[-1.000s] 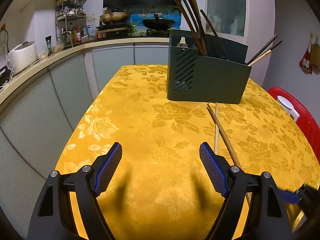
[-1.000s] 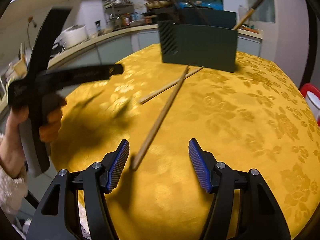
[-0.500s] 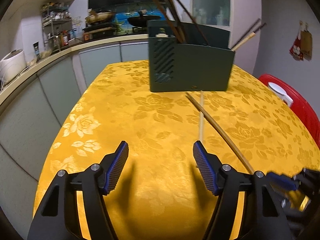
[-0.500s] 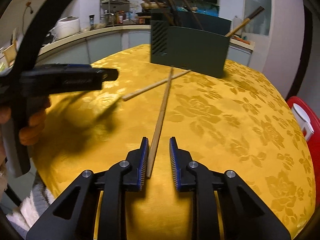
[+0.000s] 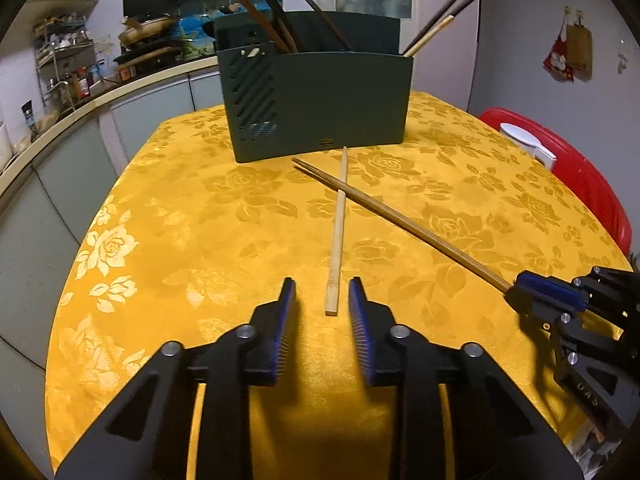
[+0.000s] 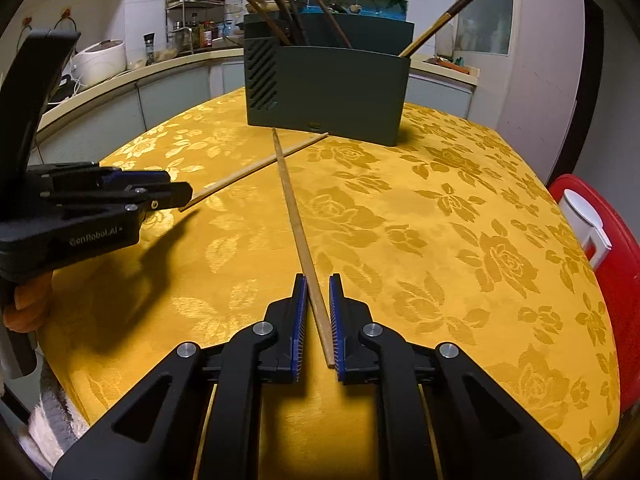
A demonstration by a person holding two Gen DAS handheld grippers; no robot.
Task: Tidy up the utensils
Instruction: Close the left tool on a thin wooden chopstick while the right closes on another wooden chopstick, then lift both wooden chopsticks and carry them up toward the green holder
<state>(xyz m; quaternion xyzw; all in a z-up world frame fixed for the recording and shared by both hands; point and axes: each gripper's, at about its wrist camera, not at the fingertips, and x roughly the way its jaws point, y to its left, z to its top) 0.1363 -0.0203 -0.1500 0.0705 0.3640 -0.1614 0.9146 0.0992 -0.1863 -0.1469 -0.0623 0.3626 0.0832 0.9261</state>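
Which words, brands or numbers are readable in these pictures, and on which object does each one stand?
"GenRobot.AI" stands in pale letters on the black body of the left gripper, in the right wrist view.
A few pale letters on the body of the right gripper, in the left wrist view, appear upside down and cannot be read with certainty.
The labels of the bottles on the counter shelf are too small to read.
The green utensil holder shows no text.

2 chopsticks [image 5: 338,224] on table, 1 utensil holder [image 5: 320,100].
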